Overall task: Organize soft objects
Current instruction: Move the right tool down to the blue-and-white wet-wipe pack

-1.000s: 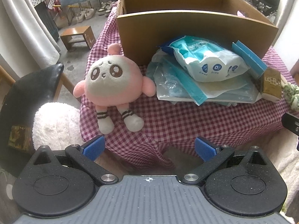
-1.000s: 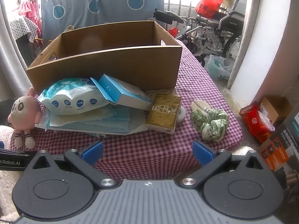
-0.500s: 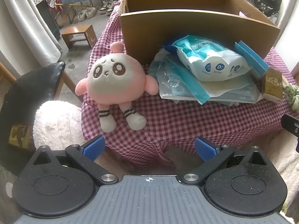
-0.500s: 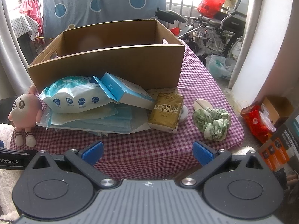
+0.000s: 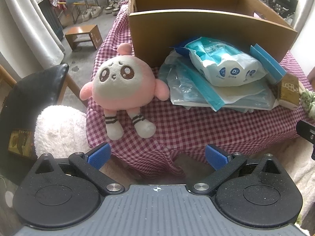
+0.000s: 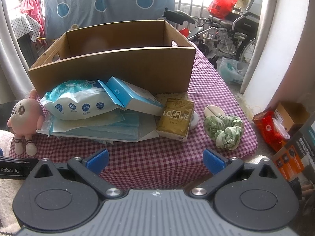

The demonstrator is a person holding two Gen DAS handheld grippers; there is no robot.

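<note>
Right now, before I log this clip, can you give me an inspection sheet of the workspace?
Surface: checkered tablecloth, bare along the near edge.
Job's things: pink plush doll at left; wipes pack on the mask packets; green scrunchie at right; cardboard box behind, open.
Clutter: tissue pack, blue carton.
Grippers: left gripper and right gripper open, holding nothing.
Cables: nothing seen.
Surroundings: wheelchair, wooden stool.

Wooden stool (image 5: 83, 35) on floor left of desk; wheelchair (image 6: 234, 33) behind right; red bag (image 6: 272, 130) on floor, right.
</note>
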